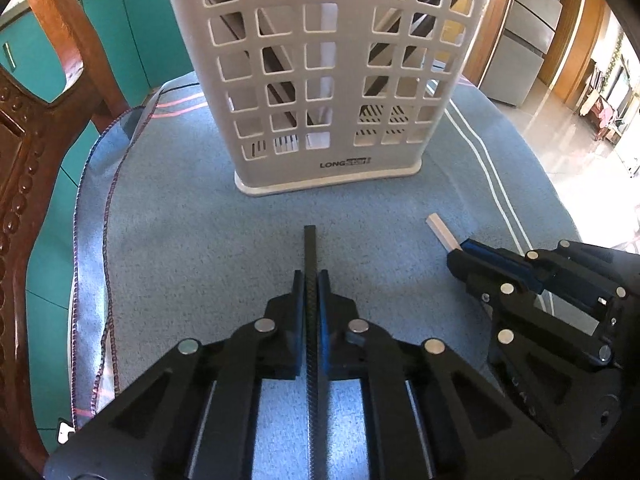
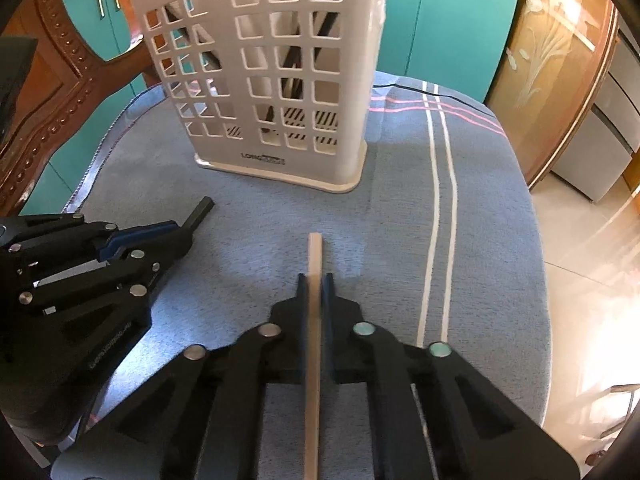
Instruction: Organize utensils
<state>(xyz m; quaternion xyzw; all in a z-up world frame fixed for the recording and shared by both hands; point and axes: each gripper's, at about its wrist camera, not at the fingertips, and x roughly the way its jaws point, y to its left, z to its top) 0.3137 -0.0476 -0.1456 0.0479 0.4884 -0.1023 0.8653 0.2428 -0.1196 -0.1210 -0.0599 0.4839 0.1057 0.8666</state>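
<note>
We hold one chopstick per gripper: left gripper (image 1: pixel 311 280) fingers clamp a black chopstick (image 1: pixel 310 248), right gripper (image 2: pixel 316 282) a pale chopstick (image 2: pixel 314 256), both aimed toward the slotted holder (image 1: pixel 328 80) on the bench (image 1: pixel 180 220), likely for dropping in.

A black chopstick (image 1: pixel 310 248) with a woven, textured surface lies lengthwise on the blue cloth, its square tip toward the holder. A pale wooden chopstick (image 2: pixel 314 264) lies well to its right — plain, square-cut. Beyond both stands the white plastic utensil holder (image 1: pixel 328 80), upright, its walls a square-holed grid — dark sticks lean inside.
</note>
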